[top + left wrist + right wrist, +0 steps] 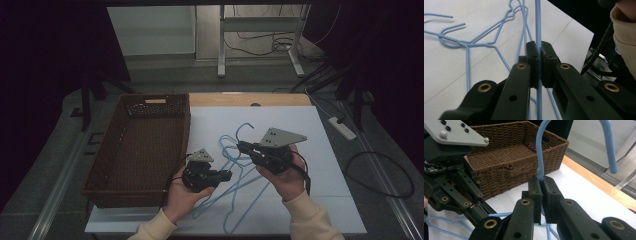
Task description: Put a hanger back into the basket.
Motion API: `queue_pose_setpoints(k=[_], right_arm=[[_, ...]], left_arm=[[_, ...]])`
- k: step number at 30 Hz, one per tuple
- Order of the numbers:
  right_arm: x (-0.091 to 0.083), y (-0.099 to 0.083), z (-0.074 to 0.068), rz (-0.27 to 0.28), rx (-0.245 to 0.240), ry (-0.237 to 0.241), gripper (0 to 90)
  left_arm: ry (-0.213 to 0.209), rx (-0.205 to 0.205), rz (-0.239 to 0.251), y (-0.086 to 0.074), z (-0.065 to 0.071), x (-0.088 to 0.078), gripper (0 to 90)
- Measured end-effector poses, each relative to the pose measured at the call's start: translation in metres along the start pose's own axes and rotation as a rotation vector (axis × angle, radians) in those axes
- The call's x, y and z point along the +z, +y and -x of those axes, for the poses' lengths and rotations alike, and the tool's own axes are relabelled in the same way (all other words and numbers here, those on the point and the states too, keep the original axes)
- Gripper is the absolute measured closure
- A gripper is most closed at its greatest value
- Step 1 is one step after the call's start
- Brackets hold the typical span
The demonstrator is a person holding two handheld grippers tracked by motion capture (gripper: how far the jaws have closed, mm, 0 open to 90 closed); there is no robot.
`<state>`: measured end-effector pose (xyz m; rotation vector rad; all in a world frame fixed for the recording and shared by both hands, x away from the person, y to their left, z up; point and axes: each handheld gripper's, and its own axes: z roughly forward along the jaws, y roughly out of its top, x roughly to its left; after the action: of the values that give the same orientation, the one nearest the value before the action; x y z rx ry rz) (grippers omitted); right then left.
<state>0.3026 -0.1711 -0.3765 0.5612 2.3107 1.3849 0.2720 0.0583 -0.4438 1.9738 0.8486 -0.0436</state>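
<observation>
From left: the wicker basket (145, 150) is sitting on the table (320, 135); your left hand-held gripper (226, 174) is clamping a blue wire hanger (239, 184); your right hand-held gripper (241, 146) is pinching its hook.

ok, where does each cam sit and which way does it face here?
High view: fixed above the person's side, looking forward and down on the white table, the basket and the blue hangers; both hands and cream sleeves enter from below.
Left gripper view: rides the left tongs, looking along the table; jaws shut on a hanger wire.
Right gripper view: rides the right tongs, facing the basket; jaws shut on a hanger hook.
Shared: both gripper views show blue hangers and the white table.
</observation>
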Motion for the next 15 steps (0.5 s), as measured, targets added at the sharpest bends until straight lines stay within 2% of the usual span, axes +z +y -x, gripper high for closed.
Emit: queue_pose_setpoints(k=[4, 6, 8, 11, 15], right_arm=[[-0.002, -0.002, 0.003, 0.016, 0.023, 0.017, 81.8], [-0.004, -0.004, 0.005, 0.032, 0.049, 0.033, 73.6], [-0.008, -0.006, 0.007, 0.030, 0.066, 0.032, 65.2], [-0.014, -0.011, 0.008, 0.060, 0.107, 0.032, 51.7], [-0.027, -0.020, 0.009, 0.087, 0.110, 0.008, 40.8]], left_arm=[[0.002, -0.003, 0.017, 0.000, 0.000, -0.002, 86.6], [0.005, -0.007, 0.033, 0.000, 0.000, -0.004, 86.6], [0.008, -0.010, 0.038, 0.001, 0.000, -0.006, 86.6], [0.008, -0.013, 0.050, 0.001, -0.001, -0.008, 86.6], [0.012, -0.012, 0.074, 0.002, -0.001, -0.015, 86.6]])
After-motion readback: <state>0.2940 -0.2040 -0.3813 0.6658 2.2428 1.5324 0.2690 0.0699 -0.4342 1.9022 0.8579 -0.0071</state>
